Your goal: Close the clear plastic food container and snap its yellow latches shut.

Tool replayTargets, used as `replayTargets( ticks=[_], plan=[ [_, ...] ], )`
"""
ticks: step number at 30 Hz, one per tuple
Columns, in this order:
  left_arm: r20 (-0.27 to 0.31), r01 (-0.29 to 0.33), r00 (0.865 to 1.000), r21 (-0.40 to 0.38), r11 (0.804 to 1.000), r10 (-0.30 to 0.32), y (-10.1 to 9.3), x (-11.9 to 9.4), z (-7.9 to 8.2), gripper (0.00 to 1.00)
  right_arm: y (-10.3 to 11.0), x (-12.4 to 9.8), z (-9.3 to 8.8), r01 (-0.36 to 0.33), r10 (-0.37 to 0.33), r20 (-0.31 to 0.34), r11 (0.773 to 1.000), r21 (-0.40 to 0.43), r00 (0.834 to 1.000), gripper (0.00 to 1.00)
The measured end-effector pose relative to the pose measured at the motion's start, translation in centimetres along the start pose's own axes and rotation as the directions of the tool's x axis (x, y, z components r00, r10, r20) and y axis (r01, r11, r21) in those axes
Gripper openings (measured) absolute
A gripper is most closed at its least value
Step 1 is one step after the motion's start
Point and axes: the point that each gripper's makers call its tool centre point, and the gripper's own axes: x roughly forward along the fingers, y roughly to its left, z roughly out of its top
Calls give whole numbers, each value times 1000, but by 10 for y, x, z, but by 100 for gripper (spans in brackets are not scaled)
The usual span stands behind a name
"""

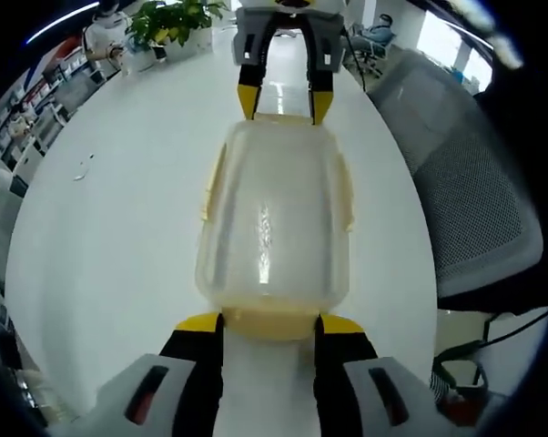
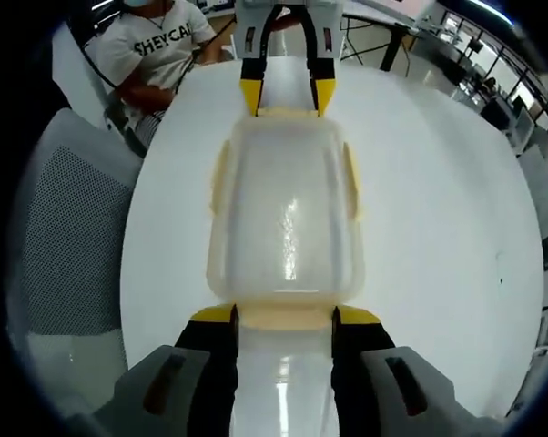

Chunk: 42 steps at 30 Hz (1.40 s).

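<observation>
Nearest to us, we are holding the left gripper (image 1: 270, 330) with its jaws apart, straddling the pale yellow latch (image 1: 272, 322) at the near short end of the clear plastic food container (image 1: 274, 223); whether the tips are touching the latch, we cannot tell. Opposite, we are bringing the right gripper (image 2: 284, 320) to the other short end, jaws likewise spread about that end's latch (image 2: 285, 316). Between the two, the container is lying on the white table (image 1: 137, 200), lid (image 2: 286, 218) already seated, with side latches (image 2: 353, 187) along its long edges. We judge the end latches to be the step in hand: pressing both ends inward together should be keeping the box from sliding, and each tip should be bearing squarely on the tab. Beyond, a mesh chair (image 1: 474, 209) is standing beside the table.
</observation>
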Motion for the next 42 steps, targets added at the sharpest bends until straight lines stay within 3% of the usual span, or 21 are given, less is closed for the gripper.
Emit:
replayTargets(
  ticks=[8,19,42],
  plan=[
    [8,-20,1000,-38,999,20,-4,-17,8,33,0,-17,6,-24,25,27,999,-29,999,37],
    [-31,-46,999,-67,997,44,-9,-19,12,33,2,-18,3,-43,44,29,998,-50,999,37],
    [-25,-55,998,-77,995,53,-19,-3,52,33,7,-35,-40,-38,39,31,998,-53,999,37]
  ],
)
